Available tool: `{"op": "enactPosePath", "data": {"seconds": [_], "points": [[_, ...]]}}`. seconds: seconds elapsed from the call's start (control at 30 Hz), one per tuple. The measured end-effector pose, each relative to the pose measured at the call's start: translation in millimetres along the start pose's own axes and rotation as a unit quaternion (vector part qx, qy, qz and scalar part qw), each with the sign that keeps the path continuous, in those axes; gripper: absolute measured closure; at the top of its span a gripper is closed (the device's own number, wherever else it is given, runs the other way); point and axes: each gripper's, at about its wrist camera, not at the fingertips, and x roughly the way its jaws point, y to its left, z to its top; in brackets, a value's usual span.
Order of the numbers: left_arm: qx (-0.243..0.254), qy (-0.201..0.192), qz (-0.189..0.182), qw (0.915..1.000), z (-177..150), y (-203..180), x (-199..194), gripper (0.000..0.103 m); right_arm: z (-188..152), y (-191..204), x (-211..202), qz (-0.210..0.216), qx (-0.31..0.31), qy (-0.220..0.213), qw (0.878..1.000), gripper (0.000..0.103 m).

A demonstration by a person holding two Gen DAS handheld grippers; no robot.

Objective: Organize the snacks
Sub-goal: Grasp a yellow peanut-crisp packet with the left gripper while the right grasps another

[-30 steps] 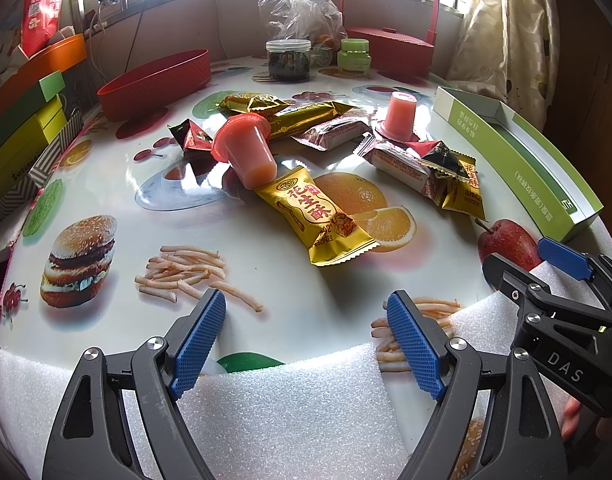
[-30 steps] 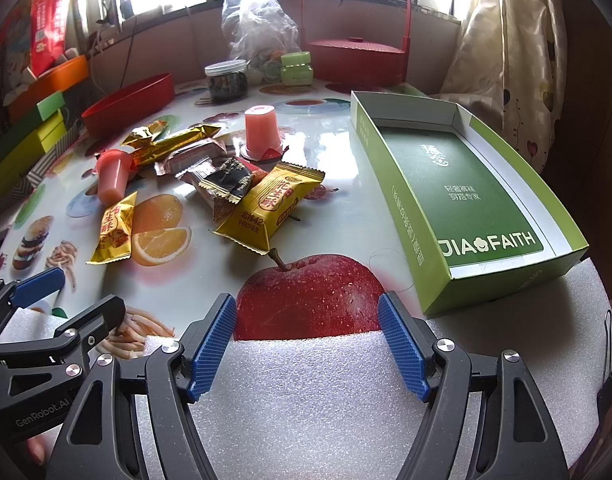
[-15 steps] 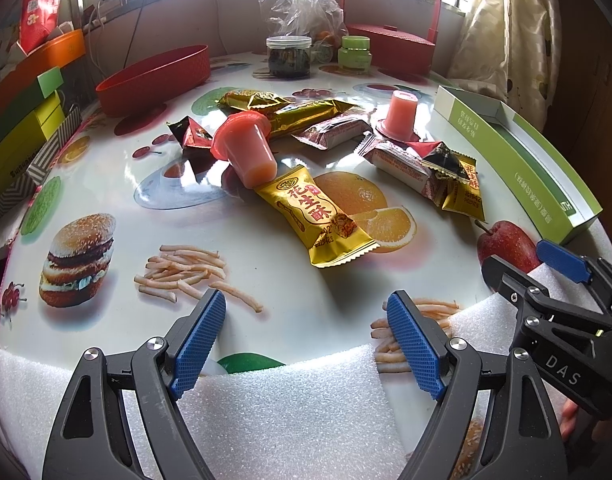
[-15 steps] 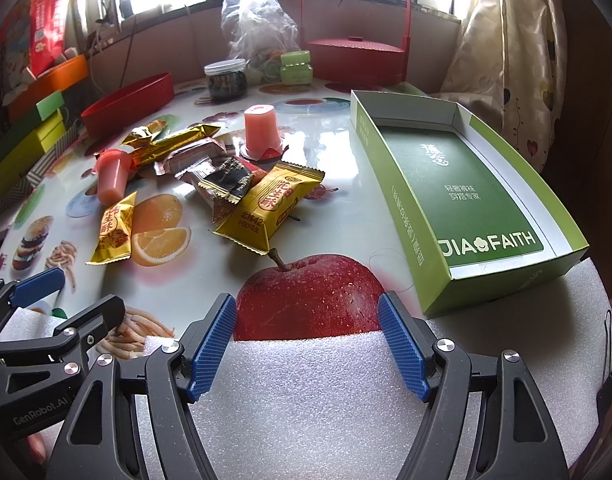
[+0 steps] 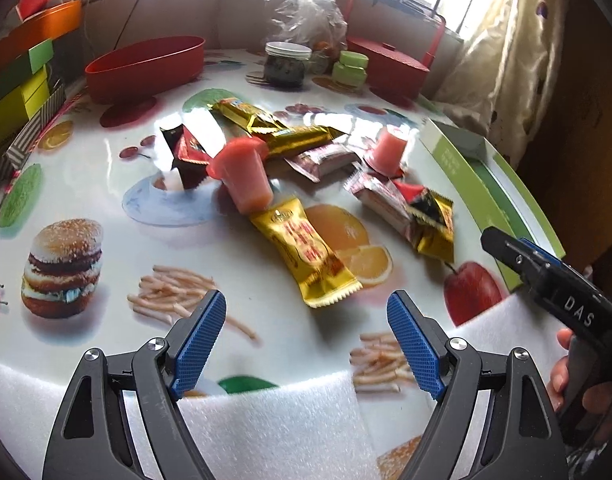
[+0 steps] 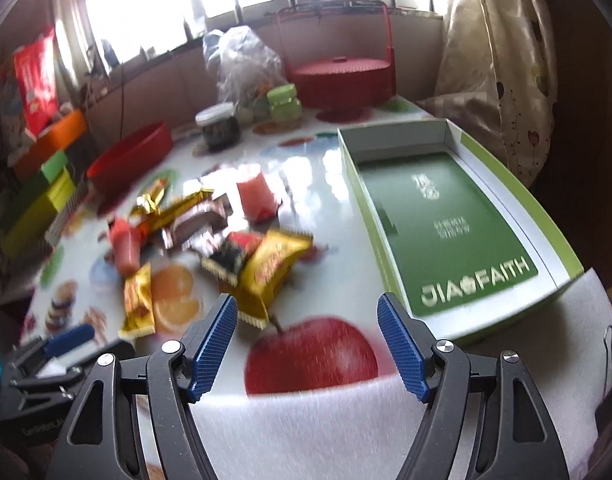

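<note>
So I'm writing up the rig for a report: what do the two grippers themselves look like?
Both match. The left gripper and right gripper each have black skeletal plastic arms with triangular cut-outs, silver pivot screws and ridged blue pads on the jaws. White "DAS" lettering marks the right one's side; a bare hand holds it.

You're looking at a glossy, smooth tablecloth (image 5: pixel 242 280) throwing back window glare, with matt white foam sheet (image 5: pixel 274 432) lying rough-grained along its near edge. Gold snack packet (image 5: pixel 306 256) is showing shiny crinkled foil. Pink jelly cups (image 5: pixel 244 176) are reading as translucent plastic. Green box (image 6: pixel 450 232) is looking like matt cardboard, white inside walls. Left gripper (image 5: pixel 306 338) and right gripper (image 6: pixel 308 342) are showing matt black plastic arms, metal screw heads, and blue ribbed pads (image 5: pixel 198 344). Red tub (image 5: pixel 146 66) is showing smooth semi-gloss plastic. Curtain (image 6: pixel 502 60) is hanging as soft cloth.
</note>
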Motion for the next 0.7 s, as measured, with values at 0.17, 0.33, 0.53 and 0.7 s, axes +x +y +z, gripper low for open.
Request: {"op": "enactPosePath", "data": {"seconds": [0.17,0.33,0.53,0.7], "points": [[-0.018,0.001,0.006,0.9998,14,9,7,0.02,14,4,22,0.0,0.013,0.02,1.0,0.03],[-0.027,0.018,0.01,0.9994,18,18,20,0.02,17,11,42,-0.007,-0.003,0.039,0.999,0.033],[-0.031,0.027,0.002,0.9992,22,19,28,0.02,24,16,57,-0.001,-0.011,0.049,0.999,0.034],[-0.026,0.03,0.026,0.9989,25,18,33,0.02,26,17,62,-0.011,-0.019,0.052,0.998,0.039]]}}
